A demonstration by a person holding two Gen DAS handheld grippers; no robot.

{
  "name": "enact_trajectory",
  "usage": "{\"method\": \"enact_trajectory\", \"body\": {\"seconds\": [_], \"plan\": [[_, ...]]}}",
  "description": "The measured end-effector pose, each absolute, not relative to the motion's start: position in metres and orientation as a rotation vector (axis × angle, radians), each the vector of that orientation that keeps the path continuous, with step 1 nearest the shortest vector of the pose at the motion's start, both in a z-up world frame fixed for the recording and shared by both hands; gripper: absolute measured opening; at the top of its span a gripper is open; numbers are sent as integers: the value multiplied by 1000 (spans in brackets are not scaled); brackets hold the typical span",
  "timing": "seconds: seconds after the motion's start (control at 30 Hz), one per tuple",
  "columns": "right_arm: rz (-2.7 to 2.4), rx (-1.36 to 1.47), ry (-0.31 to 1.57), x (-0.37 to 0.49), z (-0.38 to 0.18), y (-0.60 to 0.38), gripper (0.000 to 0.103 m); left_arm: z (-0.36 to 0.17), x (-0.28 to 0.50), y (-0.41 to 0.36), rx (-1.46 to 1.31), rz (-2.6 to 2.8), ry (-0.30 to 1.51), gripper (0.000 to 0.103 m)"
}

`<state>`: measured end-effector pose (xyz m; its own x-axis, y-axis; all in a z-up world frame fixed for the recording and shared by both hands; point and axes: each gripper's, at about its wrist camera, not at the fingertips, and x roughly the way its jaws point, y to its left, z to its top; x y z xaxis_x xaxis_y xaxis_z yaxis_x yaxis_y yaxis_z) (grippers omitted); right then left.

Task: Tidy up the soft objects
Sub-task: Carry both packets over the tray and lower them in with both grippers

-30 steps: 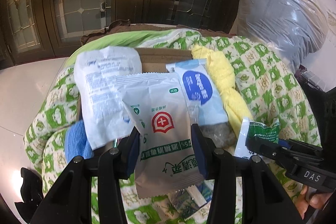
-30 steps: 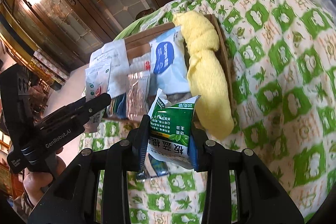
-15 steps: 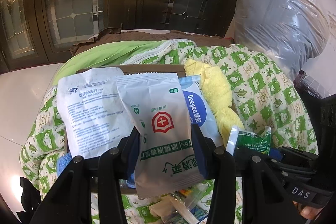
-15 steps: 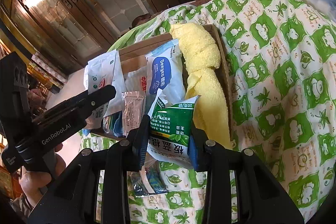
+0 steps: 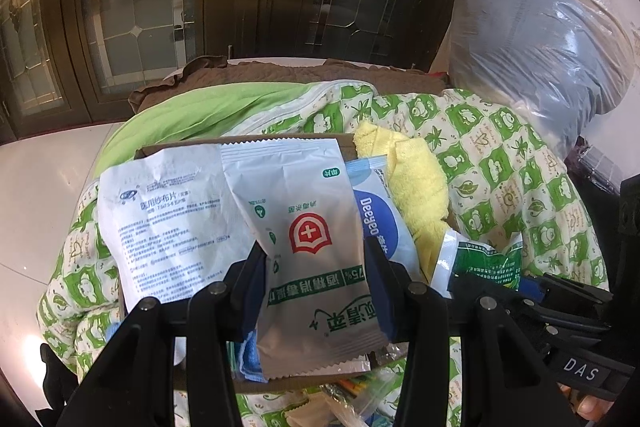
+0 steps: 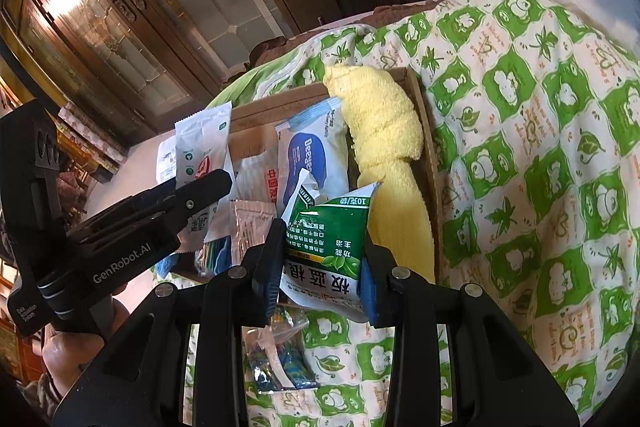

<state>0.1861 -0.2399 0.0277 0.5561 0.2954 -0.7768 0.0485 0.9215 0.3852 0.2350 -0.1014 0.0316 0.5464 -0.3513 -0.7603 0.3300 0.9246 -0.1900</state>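
White wipe sachet (image 5: pixel 316 247) with the red cross badge, pinched between both pads of the left gripper (image 5: pixel 316 267), standing up from the jaws and hanging below them too, printed side toward the camera. Held over the near edge of the cardboard box (image 6: pixel 430 163). Jaws narrow, clamped on its lower half from either side.

Green sachet (image 6: pixel 328 247) gripped the same way in the right gripper (image 6: pixel 320 267), pads pressing on both edges, torn top corner poking up, white lower end sticking out beneath the fingers. Positioned at the box's near side, just beside the yellow towel (image 6: pixel 384 131).

Inside the box: yellow towel rolled along the right wall, blue-and-white Deeyeo pack (image 5: pixel 380 223) next to it, large white gauze packet (image 5: pixel 168 219) leaning at the left. Box sitting on the green-checked quilt (image 6: pixel 540 147). Loose clear-wrapped packets (image 6: pixel 280 355) lying on the quilt below the right gripper. Bare hand (image 6: pixel 68 347) wrapped around the left gripper's handle.
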Motion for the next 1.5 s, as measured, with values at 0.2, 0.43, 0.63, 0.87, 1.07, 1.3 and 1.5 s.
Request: {"method": "enact_trajectory", "body": {"seconds": [0.2,0.43,0.63,0.87,1.07,1.3,1.5], "plan": [[149,369,967,201,31,-241,32,30,245,-107,-21,-406,913,46],[153,366,969,227,29,-243,32,23,263,-115,-20,-412,935,46],[153,378,989,242,16,-244,32,7,285,-114,-28,-397,972,46],[140,410,997,252,-2,-249,32,-9,302,-110,-34,-375,1001,46],[152,413,974,258,-2,-248,32,-11,307,-115,-26,-374,1000,46],[162,390,943,269,5,-241,32,-10,308,-117,-24,-358,987,48],[166,381,940,275,2,-237,34,-9,309,-118,-11,-343,980,51]]}}
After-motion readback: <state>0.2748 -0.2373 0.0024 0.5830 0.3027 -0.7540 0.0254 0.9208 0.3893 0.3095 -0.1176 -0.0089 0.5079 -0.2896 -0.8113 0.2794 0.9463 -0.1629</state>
